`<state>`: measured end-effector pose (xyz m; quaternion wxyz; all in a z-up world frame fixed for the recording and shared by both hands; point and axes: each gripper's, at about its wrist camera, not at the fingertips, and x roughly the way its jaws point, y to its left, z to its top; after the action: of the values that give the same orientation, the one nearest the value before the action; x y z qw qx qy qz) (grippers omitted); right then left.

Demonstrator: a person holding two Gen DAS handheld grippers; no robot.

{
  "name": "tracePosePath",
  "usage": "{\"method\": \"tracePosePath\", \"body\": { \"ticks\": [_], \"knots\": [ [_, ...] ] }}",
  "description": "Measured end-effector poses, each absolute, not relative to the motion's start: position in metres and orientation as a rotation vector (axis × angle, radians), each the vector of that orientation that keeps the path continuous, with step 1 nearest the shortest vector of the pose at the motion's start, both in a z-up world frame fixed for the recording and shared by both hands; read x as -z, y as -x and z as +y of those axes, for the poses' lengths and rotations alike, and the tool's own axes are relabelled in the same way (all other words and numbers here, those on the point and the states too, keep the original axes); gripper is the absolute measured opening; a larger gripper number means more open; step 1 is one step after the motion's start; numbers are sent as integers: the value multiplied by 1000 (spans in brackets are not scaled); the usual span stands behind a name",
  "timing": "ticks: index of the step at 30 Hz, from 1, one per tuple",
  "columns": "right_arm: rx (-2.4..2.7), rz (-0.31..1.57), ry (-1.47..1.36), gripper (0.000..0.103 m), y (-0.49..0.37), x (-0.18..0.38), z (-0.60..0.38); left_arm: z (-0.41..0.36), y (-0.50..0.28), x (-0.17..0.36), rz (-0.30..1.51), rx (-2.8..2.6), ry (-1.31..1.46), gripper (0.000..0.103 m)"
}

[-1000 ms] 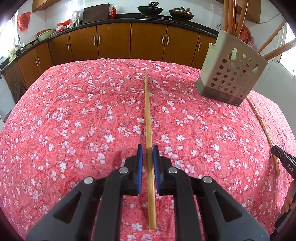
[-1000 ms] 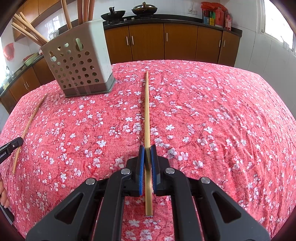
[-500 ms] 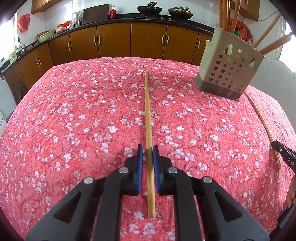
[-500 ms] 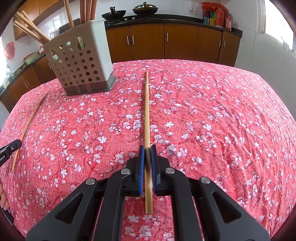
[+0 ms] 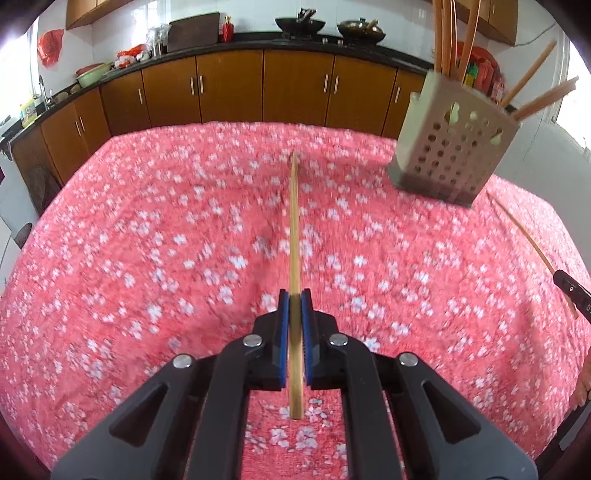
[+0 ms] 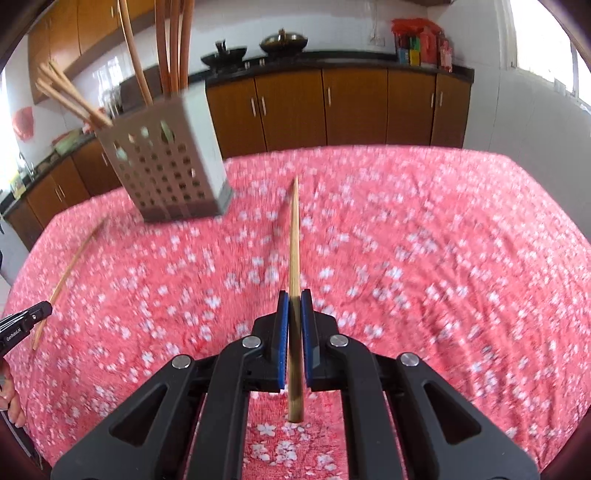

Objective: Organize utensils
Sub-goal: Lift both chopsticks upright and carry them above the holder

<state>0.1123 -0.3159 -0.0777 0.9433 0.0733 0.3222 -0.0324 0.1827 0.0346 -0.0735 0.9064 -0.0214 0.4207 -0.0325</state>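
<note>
My left gripper is shut on a bamboo chopstick that points forward above the red floral tablecloth. My right gripper is shut on another bamboo chopstick, also held off the cloth. A grey perforated utensil holder with several chopsticks in it stands at the far right in the left wrist view, and it also shows at the far left in the right wrist view. Each gripper's tip shows at the edge of the other view.
Each held chopstick also appears in the other view, beside the holder. Brown kitchen cabinets and a dark counter with woks run behind the table. The cloth falls away at the table's edges.
Both grippers have lifted their chopsticks off the cloth and tilted up. The holder now sits higher and closer in both views, with motion blur on the cloth.
</note>
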Motion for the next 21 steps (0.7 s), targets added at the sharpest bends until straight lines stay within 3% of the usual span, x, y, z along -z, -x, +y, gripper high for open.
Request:
{"method": "tracePosePath", "body": {
  "ticks": [21],
  "knots": [
    [81,352,-187,7,-94,-11,-333,36,-176,-50,544,101,88,8]
  ]
}}
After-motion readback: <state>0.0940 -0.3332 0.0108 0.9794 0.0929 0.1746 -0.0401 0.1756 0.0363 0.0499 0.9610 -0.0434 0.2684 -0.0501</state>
